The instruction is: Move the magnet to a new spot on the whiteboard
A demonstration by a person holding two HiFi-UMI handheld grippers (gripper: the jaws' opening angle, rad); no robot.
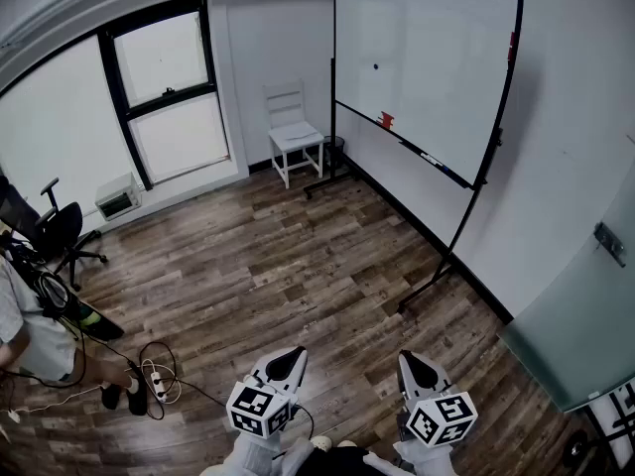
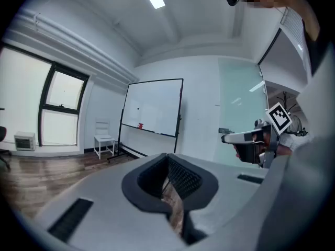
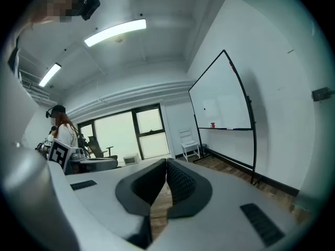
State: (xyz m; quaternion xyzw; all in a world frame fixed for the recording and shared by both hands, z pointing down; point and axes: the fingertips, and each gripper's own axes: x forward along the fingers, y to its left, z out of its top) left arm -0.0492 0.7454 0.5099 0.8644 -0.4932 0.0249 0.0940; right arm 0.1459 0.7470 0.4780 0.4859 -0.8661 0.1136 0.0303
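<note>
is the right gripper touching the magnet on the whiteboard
Apart. The head view shows the right gripper at the picture's bottom, with a stretch of wood floor between it and the magnet, a dark dot on the far whiteboard.

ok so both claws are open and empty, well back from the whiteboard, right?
Not open. The left claw and the right claw are both shut, with the jaws together and nothing between them. The left gripper view and the right gripper view show this. The rest holds: both are empty and well back from the whiteboard.
</note>
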